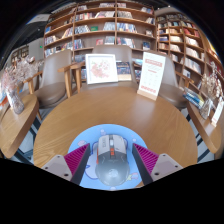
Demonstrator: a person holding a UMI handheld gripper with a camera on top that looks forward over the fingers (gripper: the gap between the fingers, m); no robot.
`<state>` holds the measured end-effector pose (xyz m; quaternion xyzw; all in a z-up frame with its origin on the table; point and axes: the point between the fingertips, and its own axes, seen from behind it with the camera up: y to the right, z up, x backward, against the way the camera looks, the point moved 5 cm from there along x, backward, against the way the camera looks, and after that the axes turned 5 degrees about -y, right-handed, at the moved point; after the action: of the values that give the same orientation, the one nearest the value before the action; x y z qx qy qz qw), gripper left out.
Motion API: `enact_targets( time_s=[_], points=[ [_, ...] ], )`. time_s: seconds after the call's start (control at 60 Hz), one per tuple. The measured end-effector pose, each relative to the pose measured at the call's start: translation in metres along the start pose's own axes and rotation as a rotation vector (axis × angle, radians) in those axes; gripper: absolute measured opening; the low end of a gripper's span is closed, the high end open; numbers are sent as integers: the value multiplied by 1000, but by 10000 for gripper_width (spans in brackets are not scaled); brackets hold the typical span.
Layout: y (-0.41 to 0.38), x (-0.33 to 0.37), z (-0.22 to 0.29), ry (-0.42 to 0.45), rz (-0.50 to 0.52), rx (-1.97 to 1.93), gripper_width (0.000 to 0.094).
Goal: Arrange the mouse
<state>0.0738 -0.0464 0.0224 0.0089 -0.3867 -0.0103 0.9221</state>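
Note:
A grey gaming mouse (111, 157) with orange-red trim lies on a round light-blue mouse mat (70, 140), which rests on a round wooden table (110, 105). My gripper (111, 166) is open. The mouse stands between the fingers, with a narrow gap on each side. The left magenta pad (77, 158) and the right magenta pad (146, 158) flank its body without pressing on it. The mouse's front points away from me, and its rear end lies near the mat's front edge.
Beyond the mat, a white framed sign (100, 67) and a tilted white placard (151, 74) stand at the table's far side. Chairs (52, 82) surround the table. Tall bookshelves (105, 25) fill the background. A low wooden bench (15, 122) sits at the left.

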Motion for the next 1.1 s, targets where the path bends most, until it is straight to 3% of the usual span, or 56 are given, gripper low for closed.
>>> enact_targets(
  time_s=[0.033, 0.117, 0.467, 0.783, 1.1],
  points=[
    [-1, 4, 0, 2, 6, -2, 813],
    [-2, 16, 2, 11, 9, -3, 861],
    [6, 137, -6, 83, 2, -1, 854],
    [19, 233, -51, 119, -29, -8, 851],
    [34, 279, -95, 133, -50, 2, 851]
  ],
)
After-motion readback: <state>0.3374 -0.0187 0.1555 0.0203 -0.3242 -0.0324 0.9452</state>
